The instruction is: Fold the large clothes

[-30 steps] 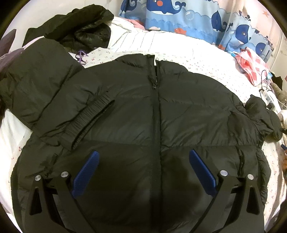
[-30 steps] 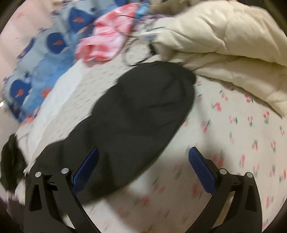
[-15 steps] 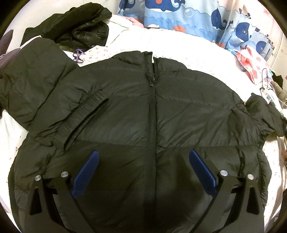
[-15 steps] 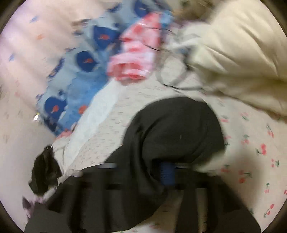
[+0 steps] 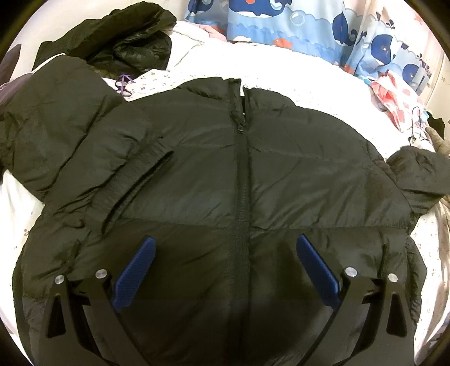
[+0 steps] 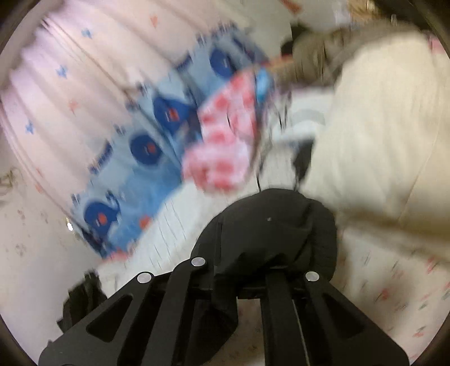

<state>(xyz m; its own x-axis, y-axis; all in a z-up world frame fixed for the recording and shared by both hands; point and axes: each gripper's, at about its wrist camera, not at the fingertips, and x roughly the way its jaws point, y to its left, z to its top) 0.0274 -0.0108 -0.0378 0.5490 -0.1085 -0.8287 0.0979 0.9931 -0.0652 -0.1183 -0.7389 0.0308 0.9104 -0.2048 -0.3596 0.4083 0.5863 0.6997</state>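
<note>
You see: black puffer jackets 2 — one spread at centre [image 5: 239,197], one crumpled upper left [image 5: 118,42] | whale-print curtain 1 [image 5: 281,25] | pink checked cloth 1 [image 5: 399,104] | cream duvet 1 [image 6: 379,126]

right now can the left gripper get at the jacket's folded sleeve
Probably yes: the left gripper hangs open over the jacket, and the folded sleeve lies uncovered on top, nothing between them.

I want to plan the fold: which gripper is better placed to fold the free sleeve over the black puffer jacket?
Probably the right gripper: it is shut on the black sleeve. The left gripper hangs open above the black puffer jacket.
</note>
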